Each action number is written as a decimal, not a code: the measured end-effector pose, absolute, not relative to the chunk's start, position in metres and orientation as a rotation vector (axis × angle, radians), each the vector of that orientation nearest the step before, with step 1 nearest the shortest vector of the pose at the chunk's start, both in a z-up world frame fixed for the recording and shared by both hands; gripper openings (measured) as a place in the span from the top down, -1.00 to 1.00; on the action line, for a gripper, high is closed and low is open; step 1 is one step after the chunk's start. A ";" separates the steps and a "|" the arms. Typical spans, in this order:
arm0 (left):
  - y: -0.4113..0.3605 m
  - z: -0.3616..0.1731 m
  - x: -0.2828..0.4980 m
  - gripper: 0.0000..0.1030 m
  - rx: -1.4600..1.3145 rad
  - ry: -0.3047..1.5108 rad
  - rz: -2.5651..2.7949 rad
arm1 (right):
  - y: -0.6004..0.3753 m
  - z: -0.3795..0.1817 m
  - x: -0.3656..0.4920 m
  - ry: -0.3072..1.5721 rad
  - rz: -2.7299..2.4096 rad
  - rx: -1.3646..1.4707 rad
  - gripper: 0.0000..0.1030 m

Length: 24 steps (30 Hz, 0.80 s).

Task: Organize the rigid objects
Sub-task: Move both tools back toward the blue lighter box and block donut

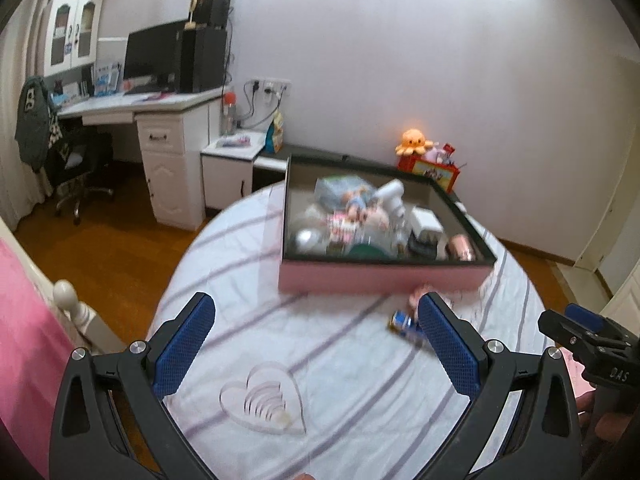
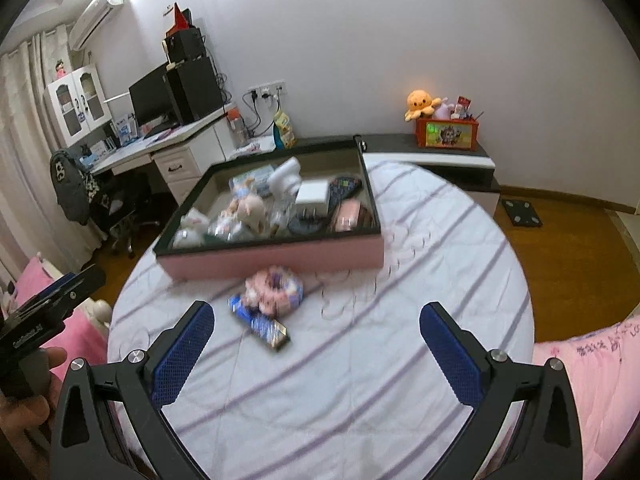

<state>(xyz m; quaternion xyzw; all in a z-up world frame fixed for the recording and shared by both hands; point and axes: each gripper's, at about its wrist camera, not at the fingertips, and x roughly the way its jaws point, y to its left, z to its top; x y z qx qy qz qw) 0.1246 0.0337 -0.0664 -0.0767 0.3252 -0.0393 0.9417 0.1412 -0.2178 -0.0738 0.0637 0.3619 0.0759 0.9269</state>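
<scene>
A pink box (image 1: 380,276) (image 2: 280,258) with a dark rim sits on the striped bedsheet, filled with several small toys and items. In front of it lie a pink plush item (image 2: 276,290) and a blue wrapped bar (image 2: 260,326) (image 1: 402,322). A clear heart-shaped piece (image 1: 264,400) rests on the sheet between my left gripper's fingers. My left gripper (image 1: 316,344) is open and holds nothing. My right gripper (image 2: 316,344) is open too, hovering nearer than the bar and plush. Each gripper appears at the edge of the other's view.
A white desk (image 1: 160,108) with monitor and speakers stands at the back left, with a chair beside it. A low cabinet (image 2: 440,160) carries an orange box and a plush octopus (image 2: 420,102). Pink bedding (image 2: 592,360) lies at the right; wooden floor surrounds the bed.
</scene>
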 end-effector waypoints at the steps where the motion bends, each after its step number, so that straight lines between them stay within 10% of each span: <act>1: 0.034 -0.071 0.121 -0.99 -0.157 0.675 -0.077 | -0.218 -0.078 0.138 0.753 0.156 0.134 -1.00; 24: 0.006 -0.085 0.090 -0.99 -0.123 0.703 -0.122 | -0.222 -0.094 0.109 0.780 0.156 0.158 -1.00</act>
